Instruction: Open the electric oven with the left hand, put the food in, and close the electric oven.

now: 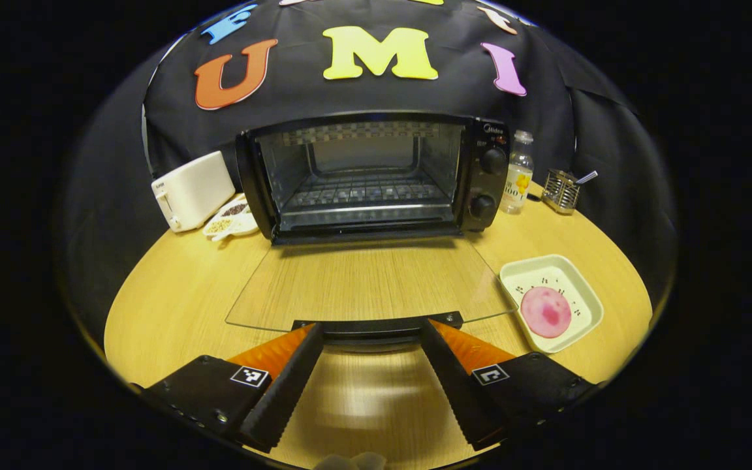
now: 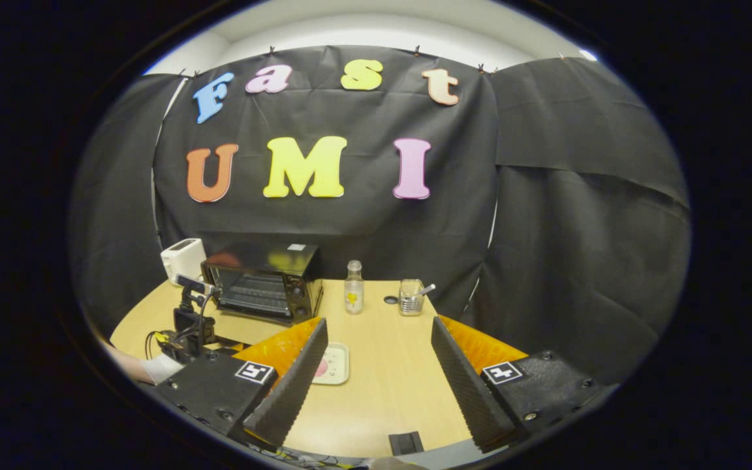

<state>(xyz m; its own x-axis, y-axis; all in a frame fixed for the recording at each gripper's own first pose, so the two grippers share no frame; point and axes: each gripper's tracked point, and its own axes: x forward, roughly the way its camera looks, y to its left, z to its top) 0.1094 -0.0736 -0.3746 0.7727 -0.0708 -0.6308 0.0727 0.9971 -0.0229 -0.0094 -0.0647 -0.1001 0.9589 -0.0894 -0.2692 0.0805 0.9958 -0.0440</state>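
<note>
A white toaster (image 1: 191, 190) stood at left, a bottle (image 1: 517, 172) and wire holder (image 1: 561, 190) at right.

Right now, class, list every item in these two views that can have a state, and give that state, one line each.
oven: open, rack bare
oven door: folded down flat, handle between the left tool's fingers
left tool: open, either side of the door handle
right tool: open, holding nothing
tray: on the table, pink food on it
bottle: upright, capped
toaster: upright, slots not visible

oven (image 1: 369, 176) | brand "Midea" (top of control panel) | bottle label unreadable
</note>
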